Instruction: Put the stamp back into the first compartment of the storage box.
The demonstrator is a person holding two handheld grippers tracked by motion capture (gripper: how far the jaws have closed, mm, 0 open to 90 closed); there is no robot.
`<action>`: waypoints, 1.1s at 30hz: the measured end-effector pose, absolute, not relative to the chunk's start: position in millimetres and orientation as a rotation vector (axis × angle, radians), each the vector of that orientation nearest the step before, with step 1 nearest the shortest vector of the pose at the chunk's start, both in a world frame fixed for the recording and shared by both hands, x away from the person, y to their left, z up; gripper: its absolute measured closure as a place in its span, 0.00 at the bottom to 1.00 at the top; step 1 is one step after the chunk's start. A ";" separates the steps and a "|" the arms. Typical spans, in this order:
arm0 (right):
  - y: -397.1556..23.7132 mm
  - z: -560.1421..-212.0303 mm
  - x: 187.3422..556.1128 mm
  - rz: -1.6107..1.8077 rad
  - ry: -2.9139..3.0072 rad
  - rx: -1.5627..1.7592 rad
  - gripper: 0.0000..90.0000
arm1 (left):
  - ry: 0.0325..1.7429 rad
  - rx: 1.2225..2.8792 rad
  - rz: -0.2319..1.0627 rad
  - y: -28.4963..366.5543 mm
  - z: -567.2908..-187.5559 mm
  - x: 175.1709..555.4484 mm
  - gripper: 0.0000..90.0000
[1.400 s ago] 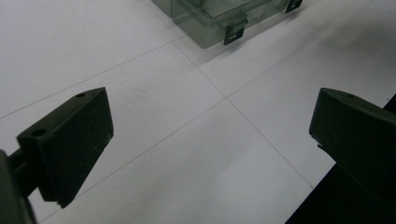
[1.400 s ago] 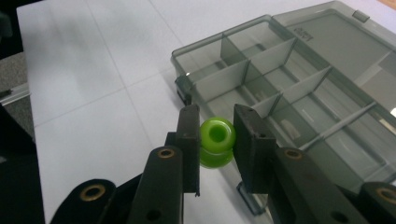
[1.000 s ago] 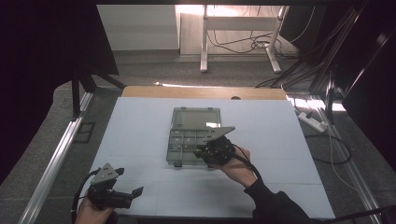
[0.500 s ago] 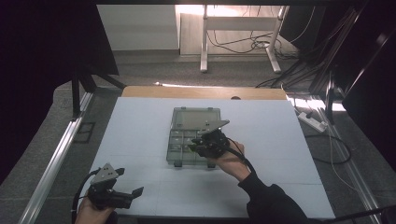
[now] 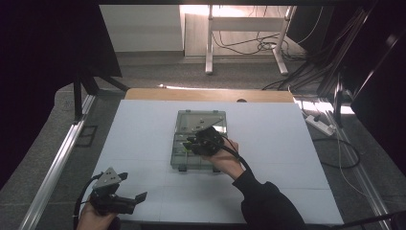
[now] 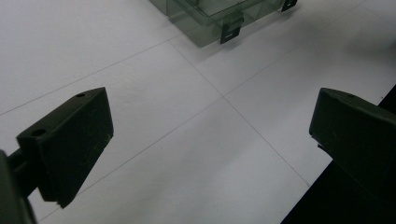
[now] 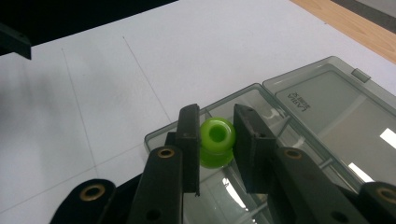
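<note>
Under both tools lies the white tabletop [image 5: 287, 143]. Beneath the right tool [image 7: 215, 140] sits a clear compartment box [image 7: 322, 107], lid open. The left tool [image 6: 210, 140], well apart from the box, has its jaws spread and bare. The right tool's jaws are clamped on a green spool [image 7: 215, 140], above the box's corner.

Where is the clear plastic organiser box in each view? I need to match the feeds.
High view: clear organiser box at table centre, under the right claw.
Left gripper view: its latched front corner at top centre.
Right gripper view: behind the claw, which grips a green bead.
Shared landmark: the box's black latch.
</note>
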State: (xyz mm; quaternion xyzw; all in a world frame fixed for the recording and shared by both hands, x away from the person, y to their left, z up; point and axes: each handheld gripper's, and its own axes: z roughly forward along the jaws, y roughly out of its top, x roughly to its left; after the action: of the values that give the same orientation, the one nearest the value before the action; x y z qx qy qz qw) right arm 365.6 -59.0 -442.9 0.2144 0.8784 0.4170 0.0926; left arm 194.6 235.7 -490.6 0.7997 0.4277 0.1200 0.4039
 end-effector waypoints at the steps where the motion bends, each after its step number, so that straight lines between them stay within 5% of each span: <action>1: -57.1 -443.9 366.9 1.239 2.606 0.638 0.80 | 1.080 2.018 0.301 235.8 -490.6 194.6 0.00; 33: -20.4 -472.4 405.3 1.136 2.595 0.718 0.80 | 1.065 2.039 0.292 234.1 -490.9 195.4 0.00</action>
State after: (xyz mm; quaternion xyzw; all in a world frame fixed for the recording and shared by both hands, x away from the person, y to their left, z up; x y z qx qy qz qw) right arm 405.3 -20.4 -472.4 0.2441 0.8827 0.3863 0.1094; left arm 195.4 234.1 -490.9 0.8060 0.4211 0.1155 0.3997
